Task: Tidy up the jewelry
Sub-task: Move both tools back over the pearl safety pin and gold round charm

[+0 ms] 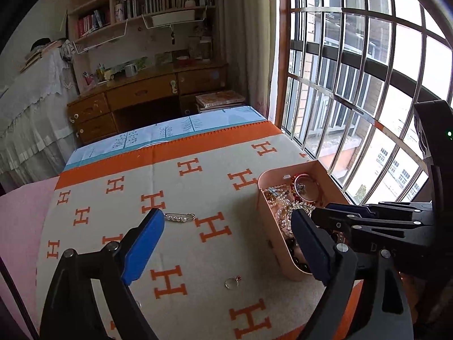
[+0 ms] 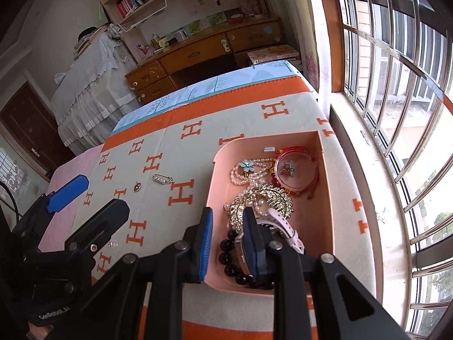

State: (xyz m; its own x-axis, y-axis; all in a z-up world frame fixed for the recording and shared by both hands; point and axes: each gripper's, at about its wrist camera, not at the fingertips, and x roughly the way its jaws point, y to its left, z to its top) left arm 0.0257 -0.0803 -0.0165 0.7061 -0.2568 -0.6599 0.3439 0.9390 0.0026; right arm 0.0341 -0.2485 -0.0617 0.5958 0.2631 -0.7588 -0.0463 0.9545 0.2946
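A pink tray (image 2: 325, 221) (image 1: 271, 226) on the H-patterned blanket holds pearl strands (image 2: 246, 174), a red bangle (image 2: 297, 170), a gold brooch (image 2: 266, 201), black beads (image 2: 229, 257) and a pale pink watch (image 2: 286, 229). My right gripper (image 2: 226, 243) is open, hanging over the tray's near left wall with nothing between its pads. My left gripper (image 1: 226, 249) is open and empty above the blanket, left of the tray. A pearl pin (image 1: 179, 217) (image 2: 163, 179), a ring (image 1: 232, 282) (image 2: 113, 244) and a small pendant (image 2: 137, 187) lie loose on the blanket.
The blanket (image 1: 141, 175) covers a bed beside a barred window (image 2: 396, 85) on the right. A wooden desk (image 1: 147, 93) and bookshelves stand beyond the bed's far end. Pink bedding (image 1: 19, 221) shows at the left.
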